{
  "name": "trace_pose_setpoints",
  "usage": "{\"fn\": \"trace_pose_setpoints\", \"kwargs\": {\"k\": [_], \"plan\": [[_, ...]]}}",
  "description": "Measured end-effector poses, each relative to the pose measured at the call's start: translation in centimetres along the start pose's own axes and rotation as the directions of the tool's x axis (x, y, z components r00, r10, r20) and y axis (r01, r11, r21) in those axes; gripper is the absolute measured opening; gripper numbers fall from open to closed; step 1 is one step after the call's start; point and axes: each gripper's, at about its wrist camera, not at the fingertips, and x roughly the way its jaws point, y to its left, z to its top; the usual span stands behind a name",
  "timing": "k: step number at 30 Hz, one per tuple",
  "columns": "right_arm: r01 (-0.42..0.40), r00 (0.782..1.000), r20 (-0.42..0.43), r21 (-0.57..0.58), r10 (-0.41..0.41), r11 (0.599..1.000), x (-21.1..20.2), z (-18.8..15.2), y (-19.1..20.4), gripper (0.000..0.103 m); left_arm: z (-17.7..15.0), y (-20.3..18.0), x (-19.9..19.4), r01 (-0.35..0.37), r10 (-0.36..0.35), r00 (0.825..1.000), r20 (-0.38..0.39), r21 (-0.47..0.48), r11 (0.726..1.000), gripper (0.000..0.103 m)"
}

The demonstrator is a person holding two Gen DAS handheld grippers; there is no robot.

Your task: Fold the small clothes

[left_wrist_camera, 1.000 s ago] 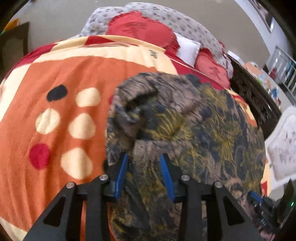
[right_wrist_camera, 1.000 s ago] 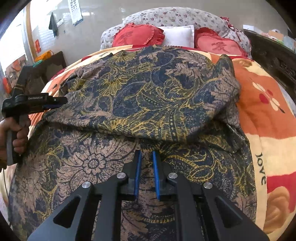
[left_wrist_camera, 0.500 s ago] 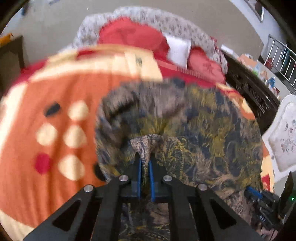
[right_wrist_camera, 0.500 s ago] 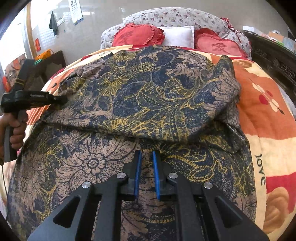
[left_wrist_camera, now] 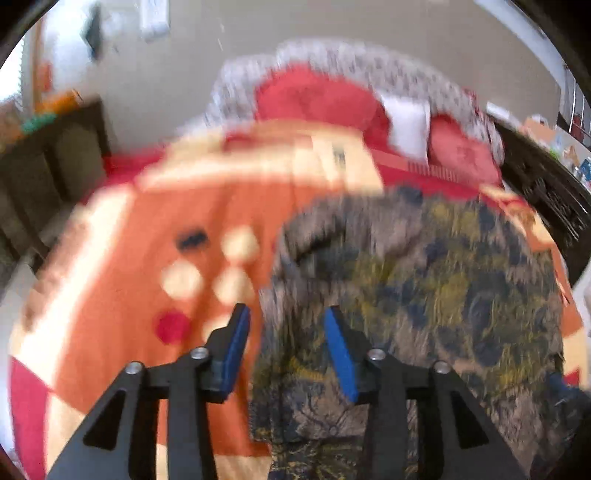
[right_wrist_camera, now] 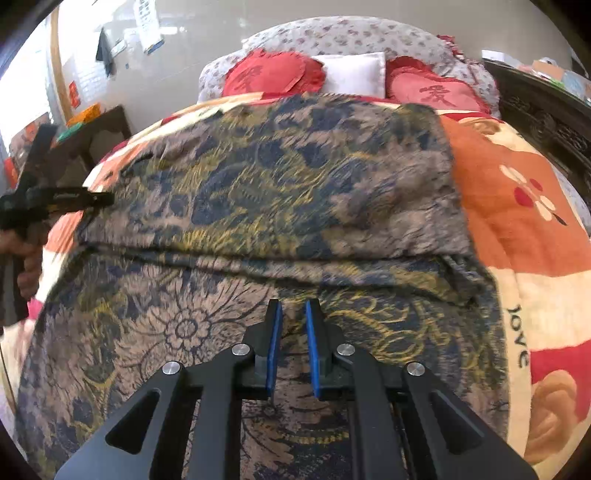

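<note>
The orange, cream and red fleece blanket [right_wrist_camera: 517,236] carries the black word "love" near its right edge. Each red heart-shaped cushion [right_wrist_camera: 432,92] bears a darker red Chinese character, too stylised to read.

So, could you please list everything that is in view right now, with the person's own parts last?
patterned garment: one, navy, tan and yellow floral, spread over the blanket with its far part folded over
blanket: one, orange, cream and red, covering the bed
heart cushions: two, red, at the head of the bed
white pillow: one, between the cushions
floral bedding: grey-white, behind the cushions
dark side table: one, left of the bed
carved dark bed frame: right side
left gripper: black with blue pads, open over the garment's left edge, having just opened
right gripper: black, blue pads, narrow gap, over the garment's near part
hand: one, holding the left gripper's handle
</note>
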Motion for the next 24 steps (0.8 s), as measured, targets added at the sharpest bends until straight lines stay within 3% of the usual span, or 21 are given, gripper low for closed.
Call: {"fn": "trace_pose_setpoints", "kwargs": {"k": [2,4,6,9,10,11,12,14,16,19,22,24], "plan": [[0.038,0.995,0.094,0.055,-0.043,0.998,-1.4,1.8,-1.4,0.019,0.1,-1.5,-1.2,-0.003,0.002,0.997,0.073,0.015,1.000,0.072],[0.065,0.990,0.119,0.091,-0.075,0.994,-1.2,3.7,-2.3,0.021,-0.2,-3.1,-0.4,0.025,-0.029,0.997,0.065,0.065,0.998,0.072],[0.024,0.997,0.069,0.071,-0.029,0.997,1.0,5.4,-2.7,0.021,-0.7,-4.9,1.7,0.032,-0.032,0.999,0.006,0.103,0.994,0.072],[0.139,0.988,-0.062,-0.003,-0.138,0.990,4.9,5.5,-4.8,0.017,-2.4,-5.7,4.3,0.000,0.006,0.999,-0.038,0.136,0.991,0.072],[0.099,0.994,-0.051,0.025,-0.098,0.995,4.9,5.2,-6.1,0.004,-3.1,-5.5,5.1,-0.020,0.027,0.998,-0.053,0.130,0.991,0.072],[0.051,0.998,-0.042,0.073,-0.048,0.996,4.6,5.0,-7.4,0.001,-3.6,-5.2,5.8,-0.014,0.023,0.997,-0.079,0.112,0.994,0.074],[0.044,0.998,-0.045,0.067,-0.041,0.997,4.4,4.9,-7.6,0.001,-3.6,-4.7,6.1,0.002,0.006,0.995,-0.095,0.080,0.997,0.075],[0.097,0.994,-0.046,-0.053,-0.099,0.994,4.3,4.7,-6.3,0.001,-3.5,-3.9,6.0,0.039,-0.037,0.995,-0.091,0.015,0.999,0.077],[0.115,0.991,-0.057,-0.094,-0.120,0.989,4.4,4.8,-5.6,0.002,-3.6,-3.5,5.9,0.047,-0.047,0.995,-0.083,-0.002,0.999,0.077],[0.062,0.992,-0.108,0.029,-0.059,0.998,3.7,7.0,-6.7,0.002,-3.4,-3.7,6.5,0.026,-0.027,0.995,-0.093,-0.006,1.000,0.078],[0.061,0.998,0.009,0.101,-0.063,0.993,2.7,11.0,-7.1,0.008,-3.3,-3.9,6.6,0.002,-0.002,0.995,-0.097,-0.002,1.000,0.081],[-0.004,1.000,0.016,0.095,0.003,0.996,4.1,13.3,-6.9,0.008,-3.5,-3.8,6.4,0.001,-0.001,0.995,-0.098,-0.005,1.000,0.082]]}}
